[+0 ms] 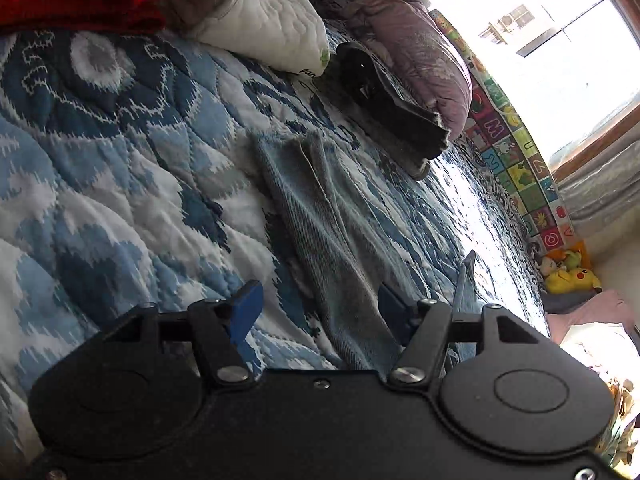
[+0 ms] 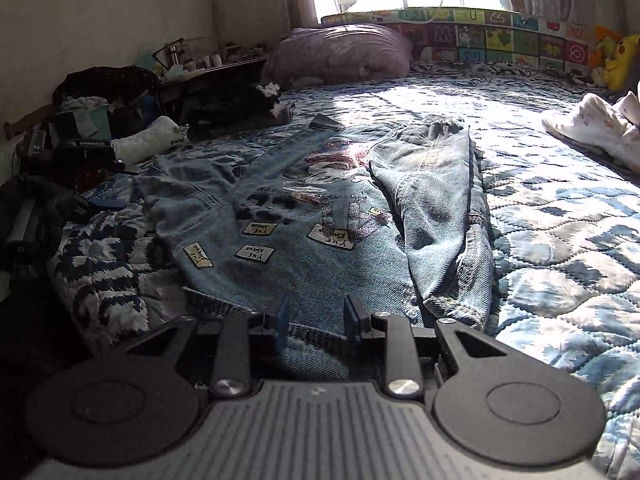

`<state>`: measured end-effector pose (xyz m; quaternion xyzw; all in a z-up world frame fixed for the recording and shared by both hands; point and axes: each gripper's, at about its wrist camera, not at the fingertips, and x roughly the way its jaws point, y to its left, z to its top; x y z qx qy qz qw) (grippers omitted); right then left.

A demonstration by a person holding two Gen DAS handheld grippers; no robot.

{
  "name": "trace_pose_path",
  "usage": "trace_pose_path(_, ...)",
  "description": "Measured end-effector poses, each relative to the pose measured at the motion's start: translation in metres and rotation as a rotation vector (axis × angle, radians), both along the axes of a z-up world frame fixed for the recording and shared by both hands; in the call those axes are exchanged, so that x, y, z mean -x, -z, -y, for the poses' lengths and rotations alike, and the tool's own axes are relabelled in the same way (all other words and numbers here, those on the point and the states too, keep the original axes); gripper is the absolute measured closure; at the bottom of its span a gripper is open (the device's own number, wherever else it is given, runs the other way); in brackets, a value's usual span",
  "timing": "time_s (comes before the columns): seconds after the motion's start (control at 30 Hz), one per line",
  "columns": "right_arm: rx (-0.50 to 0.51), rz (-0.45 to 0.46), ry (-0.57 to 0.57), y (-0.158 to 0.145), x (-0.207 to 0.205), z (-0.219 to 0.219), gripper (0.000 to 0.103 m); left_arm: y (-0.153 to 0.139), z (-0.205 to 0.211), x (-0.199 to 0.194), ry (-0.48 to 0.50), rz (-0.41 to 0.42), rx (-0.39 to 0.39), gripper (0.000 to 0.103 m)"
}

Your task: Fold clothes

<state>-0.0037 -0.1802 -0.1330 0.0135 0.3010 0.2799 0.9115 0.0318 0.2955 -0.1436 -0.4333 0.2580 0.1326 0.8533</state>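
Denim jacket, one only, is lying spread flat on the bed's blue-and-white quilt, back side up, showing four small lettered patches and a faded picture print. One sleeve is lying folded inward along the jacket's right side; the other sleeve is lying out to the left. In the left wrist view one denim strip is running away from the camera across the quilt; which part of the jacket it is cannot be told.

Two grippers are showing, one per view. The right gripper is sitting low and level at the jacket's near hem, its blue fingers standing partly apart with denim lying between and under them; whether they are pinching the cloth cannot be told. The left gripper is tilting sideways and sitting low over the quilt, its blue fingers standing wide apart, the denim strip passing between them without being clamped.

Elsewhere on the bed are lying one purple duvet bundle, one dark folded garment, one white quilted pillow and one white garment. One alphabet play mat is standing along the window side, with one yellow plush toy beside it.
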Motion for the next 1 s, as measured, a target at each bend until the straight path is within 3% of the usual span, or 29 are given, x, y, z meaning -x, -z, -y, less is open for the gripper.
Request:
trace_pose_path(0.1, -0.007, -0.016, 0.017, -0.001, -0.003, 0.002, 0.072, 0.003, -0.016, -0.010, -0.054, 0.011, -0.006, 0.052)
trace_pose_path(0.23, -0.007, -0.035, 0.036, -0.001, -0.006, 0.003, 0.072, 0.014, -0.034, -0.019, -0.086, 0.026, 0.048, 0.067)
trace_pose_path(0.3, 0.006, -0.035, 0.036, -0.002, -0.006, 0.000, 0.072, 0.016, -0.043, -0.024, -0.081, 0.022, 0.054, 0.082)
trace_pose_path(0.33, 0.011, -0.033, 0.030, -0.004, -0.006, -0.004, 0.072, 0.012, -0.044, -0.024, -0.077, 0.024, 0.019, 0.099)
trace_pose_path(0.37, 0.017, -0.030, 0.022, -0.005, -0.006, -0.007, 0.072, 0.007, -0.045, -0.024, -0.073, 0.025, -0.016, 0.101)
trace_pose_path(0.43, 0.033, -0.018, -0.008, -0.009, -0.005, -0.017, 0.072, -0.004, -0.045, -0.021, -0.074, 0.044, -0.103, 0.101)
trace_pose_path(0.47, 0.040, -0.012, -0.030, -0.011, -0.004, -0.023, 0.072, -0.005, -0.049, -0.023, -0.070, 0.012, -0.127, 0.101)
trace_pose_path(0.5, 0.048, -0.005, -0.053, -0.013, -0.003, -0.030, 0.072, -0.001, -0.054, -0.026, -0.062, -0.035, -0.111, 0.101)
trace_pose_path(0.6, 0.093, 0.018, -0.142, -0.018, 0.000, -0.059, 0.072, 0.001, -0.059, -0.022, -0.057, -0.055, -0.086, 0.091)
trace_pose_path(0.67, 0.144, 0.048, -0.188, -0.021, 0.002, -0.078, 0.071, -0.007, -0.052, -0.014, -0.050, -0.029, -0.111, 0.051)
trace_pose_path(0.87, 0.339, 0.204, -0.325, -0.026, 0.009, -0.147, 0.062, -0.017, -0.017, -0.002, 0.045, 0.013, -0.033, 0.049)
trace_pose_path(1.0, 0.429, 0.288, -0.389, -0.026, 0.011, -0.183, 0.054, -0.029, 0.013, -0.024, 0.184, 0.054, -0.020, 0.049)
